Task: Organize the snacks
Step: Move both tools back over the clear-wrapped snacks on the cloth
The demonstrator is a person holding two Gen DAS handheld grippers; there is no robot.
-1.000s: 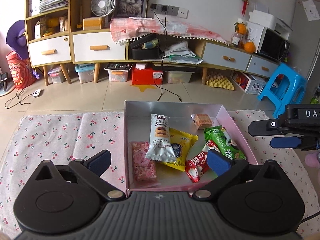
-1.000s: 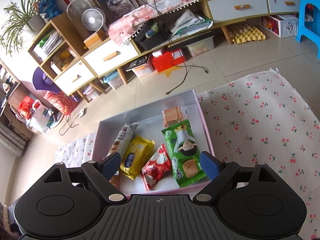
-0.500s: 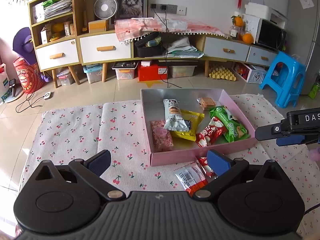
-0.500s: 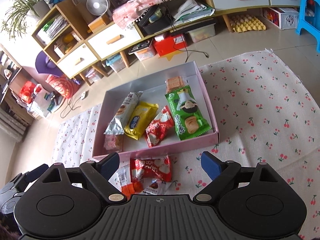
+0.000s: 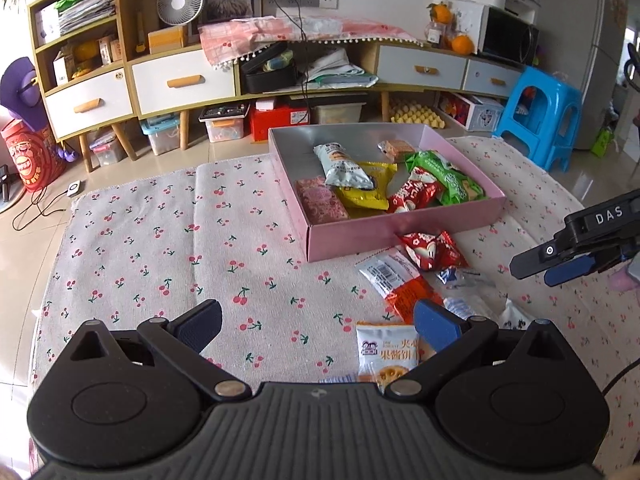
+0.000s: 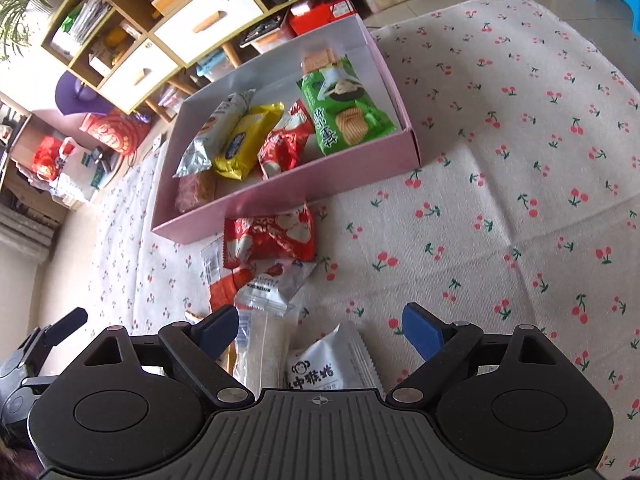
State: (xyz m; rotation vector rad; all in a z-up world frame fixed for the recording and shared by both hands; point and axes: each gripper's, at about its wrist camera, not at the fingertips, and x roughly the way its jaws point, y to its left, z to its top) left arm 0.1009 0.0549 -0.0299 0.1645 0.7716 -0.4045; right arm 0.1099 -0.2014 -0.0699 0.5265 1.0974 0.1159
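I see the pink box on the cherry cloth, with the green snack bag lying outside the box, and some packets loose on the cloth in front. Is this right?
Not quite. The green snack bag lies inside the pink box, against its right wall, as the right wrist view shows. The rest holds: the box sits on the cherry cloth, and loose packets such as the red packet lie on the cloth in front of it.

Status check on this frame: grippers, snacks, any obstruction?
Left gripper and right gripper open, empty. Pink box part-filled; loose packets on cherry cloth outside it. Nothing blocking.
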